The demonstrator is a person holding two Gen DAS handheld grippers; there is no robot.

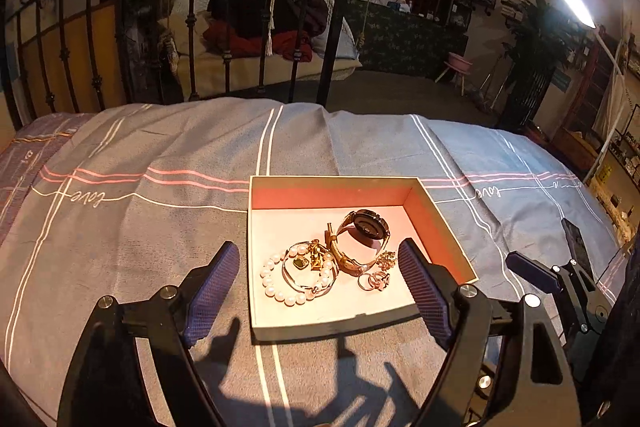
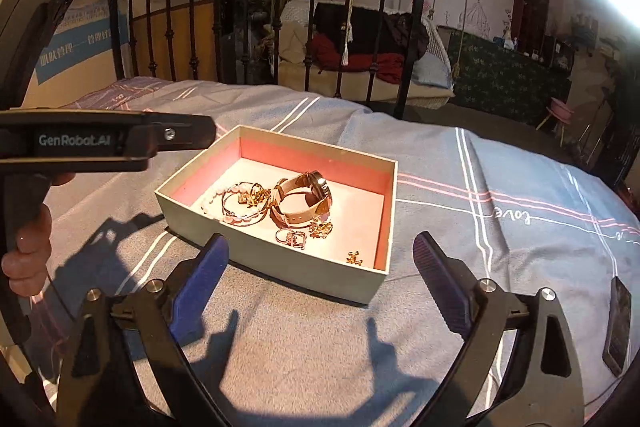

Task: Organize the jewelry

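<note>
Left wrist: left tool (image 1: 320, 279) wide open, straddling box (image 1: 332, 327) near edge (right tool (image 2: 320, 263) likewise).

One box (image 1: 340, 191) sat ahead of the left claw (image 1: 320, 291). Inside lay one watch (image 1: 362, 237), one pearl bracelet (image 1: 280, 283), one bangle (image 1: 306, 277), one ring (image 1: 374, 281), and two small gold charms (image 2: 321, 228) ahead of the right claw (image 2: 320, 267).

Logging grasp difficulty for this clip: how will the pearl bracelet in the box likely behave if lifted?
The pearl bracelet looks like strung beads, so it would probably sag rather than hold its ring shape. Its round beads seem smooth and may slip between pads. It overlaps the bangle, so that could drag along.
</note>
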